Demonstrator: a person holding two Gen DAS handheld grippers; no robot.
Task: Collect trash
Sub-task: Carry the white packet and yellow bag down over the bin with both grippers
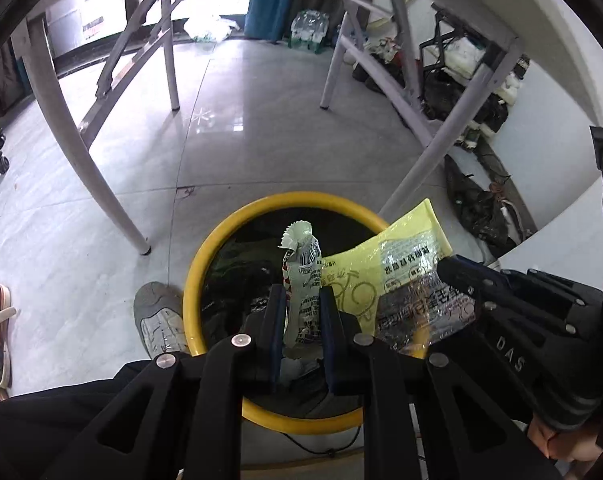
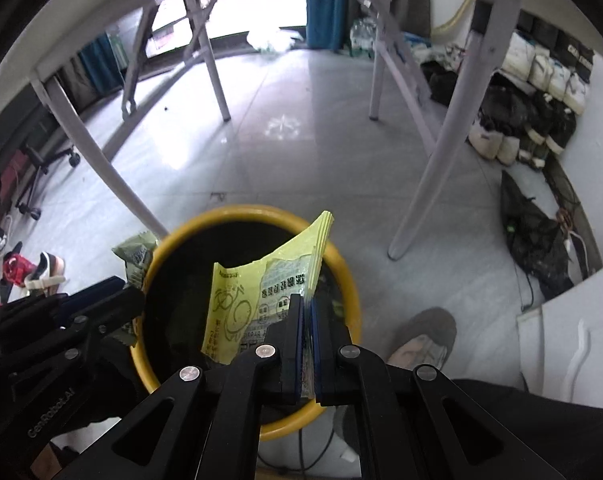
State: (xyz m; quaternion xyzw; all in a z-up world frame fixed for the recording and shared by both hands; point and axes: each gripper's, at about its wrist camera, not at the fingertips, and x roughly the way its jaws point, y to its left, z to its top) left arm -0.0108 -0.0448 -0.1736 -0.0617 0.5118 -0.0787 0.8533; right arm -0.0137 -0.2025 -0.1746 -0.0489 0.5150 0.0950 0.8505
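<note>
While the bin's (image 1: 205,264) dark interior is hard to make out, both grippers are angled downward above it: left gripper (image 1: 300,312) clamped on a sachet (image 1: 303,280), right gripper (image 2: 306,320) on a yellow wrapper (image 2: 257,292).

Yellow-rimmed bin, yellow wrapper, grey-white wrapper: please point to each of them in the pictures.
yellow-rimmed bin (image 1: 205,256), left wrist view, on the left arc of its rim.
yellow wrapper (image 2: 233,304), right wrist view, on its printed yellow face.
grey-white wrapper (image 1: 303,280), left wrist view, on its printed middle, above the fingers.
</note>
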